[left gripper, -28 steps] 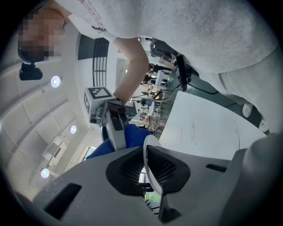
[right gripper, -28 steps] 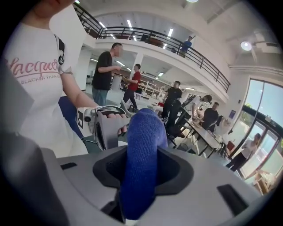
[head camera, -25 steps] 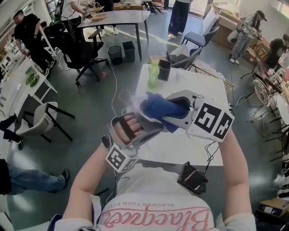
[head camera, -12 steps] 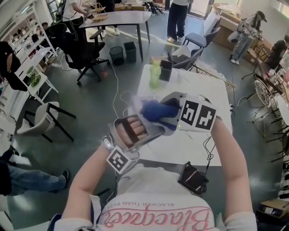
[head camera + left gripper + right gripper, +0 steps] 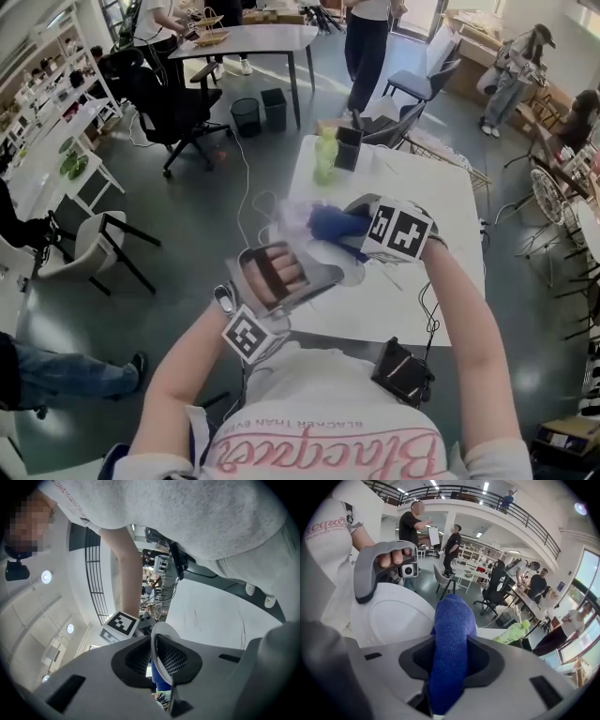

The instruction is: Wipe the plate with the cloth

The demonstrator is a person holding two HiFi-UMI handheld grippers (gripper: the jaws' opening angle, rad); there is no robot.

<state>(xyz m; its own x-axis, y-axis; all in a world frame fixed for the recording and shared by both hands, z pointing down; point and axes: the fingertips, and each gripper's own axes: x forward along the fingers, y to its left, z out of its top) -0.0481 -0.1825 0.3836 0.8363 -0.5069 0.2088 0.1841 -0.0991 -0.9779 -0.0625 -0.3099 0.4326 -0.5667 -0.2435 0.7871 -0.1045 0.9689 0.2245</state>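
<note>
Holding plate (image 5: 391, 618) over the worktop (image 5: 403, 187), left claw (image 5: 161, 662) clamped on its rim. Right claw (image 5: 451, 667) clamped on blue cloth (image 5: 452, 620), plate just ahead-left. Risk: a hard wipe could lever the plate from that thin edge grip.

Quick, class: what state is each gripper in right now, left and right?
Left gripper: closed on the rim of the white plate.
Right gripper: closed on the blue cloth.
</note>
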